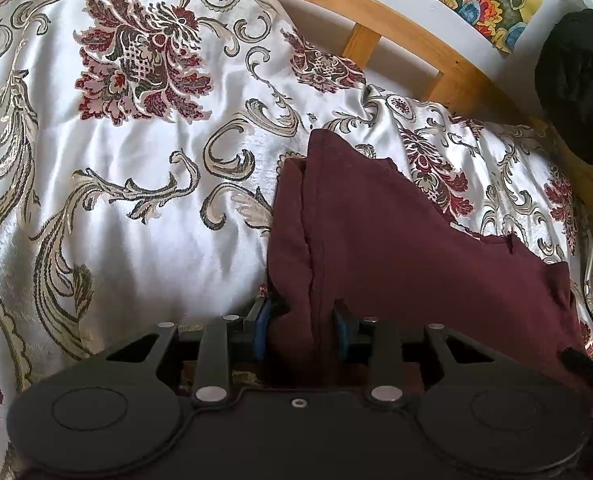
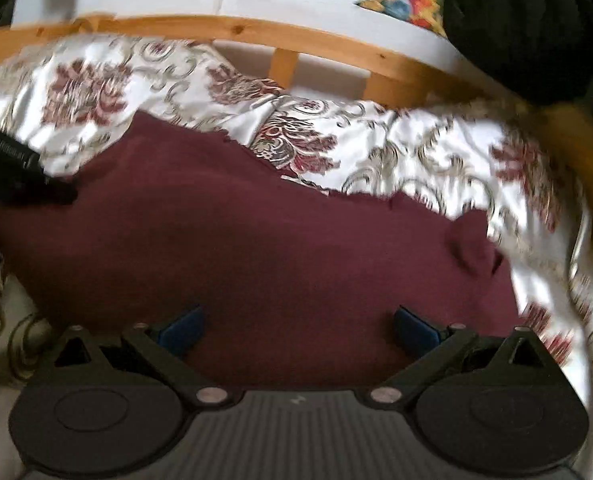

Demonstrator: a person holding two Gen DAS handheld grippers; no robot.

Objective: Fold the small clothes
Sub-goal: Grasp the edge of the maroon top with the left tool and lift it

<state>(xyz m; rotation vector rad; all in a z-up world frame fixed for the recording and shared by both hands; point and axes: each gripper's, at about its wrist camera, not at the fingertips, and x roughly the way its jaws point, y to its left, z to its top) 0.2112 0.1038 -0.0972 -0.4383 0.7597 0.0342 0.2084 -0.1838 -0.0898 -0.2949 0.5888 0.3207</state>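
**Two grippers working one maroon garment on the bed**

One maroon garment (image 1: 396,248) is lying on the floral bedspread (image 1: 136,160), near the wooden headboard rail (image 1: 396,20). The left gripper (image 1: 302,328) is pinching a bunched fold at the cloth's left edge, its blue pads (image 1: 261,332) drawn narrow with fabric filling the gap between them. The right gripper (image 2: 298,330) is hovering over the garment's near portion with its fingers spread wide and nothing clamped between them; its view is blurred. A dark bundle (image 2: 528,28) is sitting at the upper right beside the rail. No container is showing in either view.
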